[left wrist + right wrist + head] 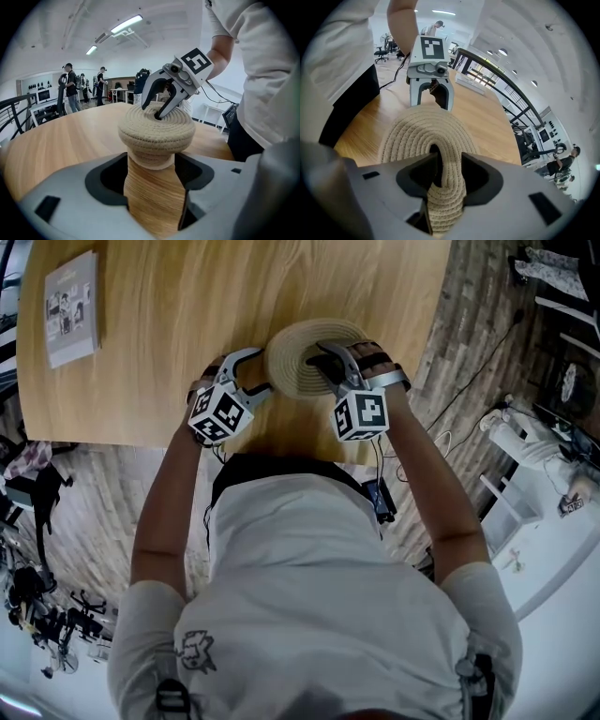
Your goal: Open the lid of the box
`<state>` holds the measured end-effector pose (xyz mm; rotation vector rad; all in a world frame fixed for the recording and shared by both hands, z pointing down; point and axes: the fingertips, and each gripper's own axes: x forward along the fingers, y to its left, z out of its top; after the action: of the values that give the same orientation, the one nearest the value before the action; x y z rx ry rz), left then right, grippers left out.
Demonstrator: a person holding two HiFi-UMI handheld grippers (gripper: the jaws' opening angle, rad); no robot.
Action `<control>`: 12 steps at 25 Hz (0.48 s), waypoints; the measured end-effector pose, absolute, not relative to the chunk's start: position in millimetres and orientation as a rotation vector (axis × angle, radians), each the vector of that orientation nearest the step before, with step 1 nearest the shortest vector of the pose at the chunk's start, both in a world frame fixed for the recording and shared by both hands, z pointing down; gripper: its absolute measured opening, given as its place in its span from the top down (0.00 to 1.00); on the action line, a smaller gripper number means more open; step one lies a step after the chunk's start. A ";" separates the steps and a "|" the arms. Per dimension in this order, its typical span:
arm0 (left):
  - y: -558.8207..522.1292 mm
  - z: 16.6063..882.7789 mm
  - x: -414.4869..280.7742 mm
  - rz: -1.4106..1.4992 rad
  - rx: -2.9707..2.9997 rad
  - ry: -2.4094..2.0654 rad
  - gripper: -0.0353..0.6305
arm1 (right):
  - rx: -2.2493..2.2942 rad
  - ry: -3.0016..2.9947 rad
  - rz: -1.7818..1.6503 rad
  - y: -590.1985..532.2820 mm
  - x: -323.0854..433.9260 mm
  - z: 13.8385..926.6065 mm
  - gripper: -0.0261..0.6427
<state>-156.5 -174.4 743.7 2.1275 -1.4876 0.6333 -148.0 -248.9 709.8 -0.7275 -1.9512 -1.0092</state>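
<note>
Grey left gripper (262,371) sits at the left flank of the box (150,161) with its jaws spread wide. Left gripper view shows the box's narrow body right at the mouth of the gap, dark clearance on both sides, pads not pressing. So left is open and empty, just bracketing the body low down, under the overhang of the lid (157,131).

Box stands upright on the wooden table (187,296), near the edge closest to the person, roughly centred between the two hands. Its axis is vertical. The lid is a coiled-rope cap, wider than the body, still seated on top.

Right gripper (322,360) comes in from the right and points steeply down onto the lid top. In the right gripper view a raised fold of rope (445,183) at the lid's centre runs up between the jaws, and both jaws look closed against it. I read right as gripping the lid by that fold. Can't rule out a hair of slack on the side where the dark hole sits beside the fold.

Key relation: the lid's grip point is directly under the right fingers, and the body is straight ahead of the left fingers. Right is the hand on the lid, so my read is a lift straight up along the box axis with right, after left closes on the body so the whole box doesn't come up with it
</note>
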 end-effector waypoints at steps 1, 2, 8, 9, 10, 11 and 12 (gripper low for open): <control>-176.1 743.7 -156.6 0.628 2.128 -1.489 0.49 | -0.736 -1.940 -1.025 -247.5 -147.6 711.6 0.73; -177.6 743.6 -156.3 0.624 2.131 -1.488 0.49 | -0.741 -1.931 -1.040 -246.1 -147.0 713.3 0.75; -181.3 744.8 -154.2 0.640 2.162 -1.465 0.48 | -0.735 -1.925 -1.104 -240.9 -149.4 717.0 0.78; -181.7 745.3 -153.8 0.644 2.165 -1.461 0.48 | -0.734 -1.928 -1.105 -240.5 -149.8 717.5 0.78; -182.2 745.9 -153.2 0.647 2.166 -1.457 0.48 | -0.734 -1.932 -1.105 -240.3 -150.0 717.9 0.78; -182.8 746.3 -152.6 0.652 2.168 -1.453 0.48 | -0.733 -1.936 -1.104 -240.1 -149.9 718.1 0.79; -183.6 746.5 -152.1 0.656 2.170 -1.451 0.48 | -0.732 -1.938 -1.105 -240.1 -149.4 718.0 0.80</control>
<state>-152.1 -183.6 746.5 2.1703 -1.4508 0.6558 -149.4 -240.1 718.0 -0.7320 -1.9381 -1.1048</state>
